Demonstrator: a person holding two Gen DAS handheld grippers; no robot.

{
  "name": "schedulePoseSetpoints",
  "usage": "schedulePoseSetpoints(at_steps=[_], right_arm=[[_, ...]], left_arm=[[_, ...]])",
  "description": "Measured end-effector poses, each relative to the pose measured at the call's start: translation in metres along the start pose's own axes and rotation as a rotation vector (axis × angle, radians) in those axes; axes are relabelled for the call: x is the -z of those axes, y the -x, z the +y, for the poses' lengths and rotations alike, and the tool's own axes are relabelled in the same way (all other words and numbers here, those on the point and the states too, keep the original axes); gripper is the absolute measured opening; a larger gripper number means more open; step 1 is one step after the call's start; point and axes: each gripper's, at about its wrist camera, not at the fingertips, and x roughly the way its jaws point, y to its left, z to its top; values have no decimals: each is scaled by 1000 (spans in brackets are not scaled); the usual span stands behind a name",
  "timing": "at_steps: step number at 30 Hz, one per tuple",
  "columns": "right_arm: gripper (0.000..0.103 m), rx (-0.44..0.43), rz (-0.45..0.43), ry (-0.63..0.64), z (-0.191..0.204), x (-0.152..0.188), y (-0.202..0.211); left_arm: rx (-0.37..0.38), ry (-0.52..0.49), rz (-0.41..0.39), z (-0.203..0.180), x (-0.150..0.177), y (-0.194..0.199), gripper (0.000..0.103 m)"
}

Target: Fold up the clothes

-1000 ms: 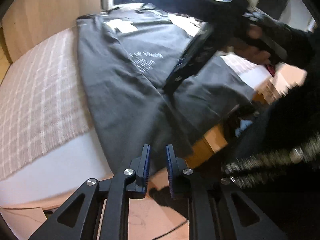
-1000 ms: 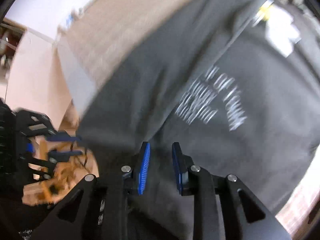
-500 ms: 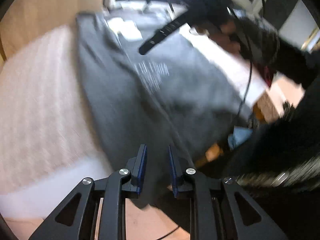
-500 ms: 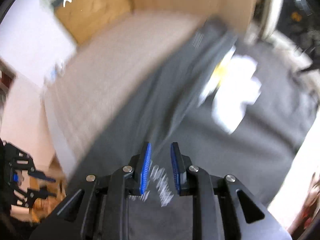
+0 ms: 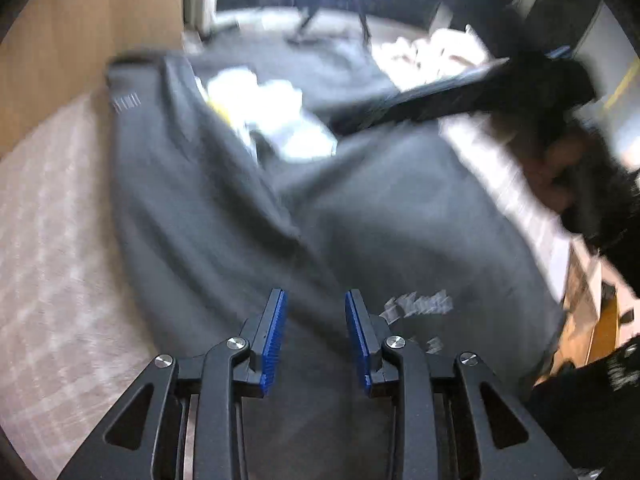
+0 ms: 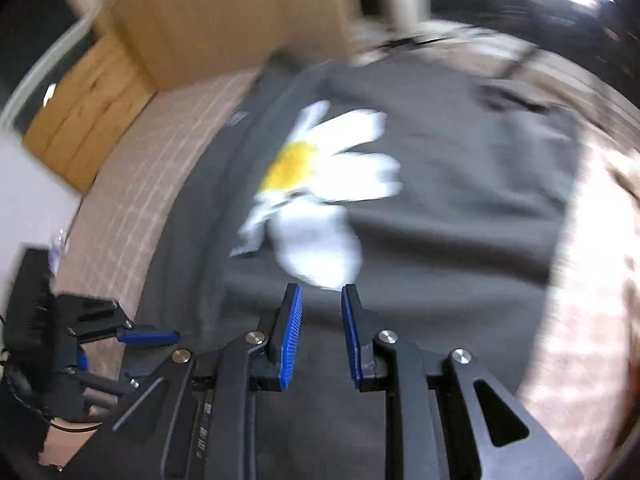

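A dark grey T-shirt lies spread on the bed, one side folded over along a long crease. Its daisy print faces up, and white lettering shows lower down. My left gripper hovers over the shirt's lower middle; its jaws are opening and nothing is between them. My right gripper hangs just below the daisy, its blue pads a narrow gap apart and empty. In the left wrist view the right gripper is a blurred black bar with a hand behind it. The left gripper shows at the right wrist view's left edge.
A pinkish checked bed cover lies under the shirt and runs left of it. A wooden panel stands behind the bed. Crumpled white cloth lies at the far right. The bed's edge and floor are at the right.
Both grippers have travelled along the shirt from its hem toward the daisy end. The left jaws have spread wider. The right gripper has rolled, and the lettering has left its view.
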Motion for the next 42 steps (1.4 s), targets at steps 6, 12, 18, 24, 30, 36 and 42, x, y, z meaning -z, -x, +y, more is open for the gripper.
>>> schedulePoseSetpoints(at_steps=[6, 12, 18, 24, 30, 36, 42], right_arm=[[27, 180, -107, -55, -107, -10, 63], [32, 194, -119, 22, -177, -58, 49], [34, 150, -78, 83, -207, -97, 13], [34, 78, -95, 38, -239, -114, 9], [38, 29, -111, -4, -258, -116, 7], [43, 47, -99, 2, -258, -119, -5], [44, 35, -70, 36, -248, -136, -32]], left_arm=[[4, -34, -34, -19, -12, 20, 29], [-45, -46, -129, -73, -68, 16, 34], [-82, -28, -184, -136, -168, -43, 34], [-178, -61, -166, -160, -268, -116, 35], [-252, -62, -49, -135, -314, -176, 35], [-146, -11, -70, -104, -314, -172, 2], [-1, 157, -214, -65, -307, -128, 2]])
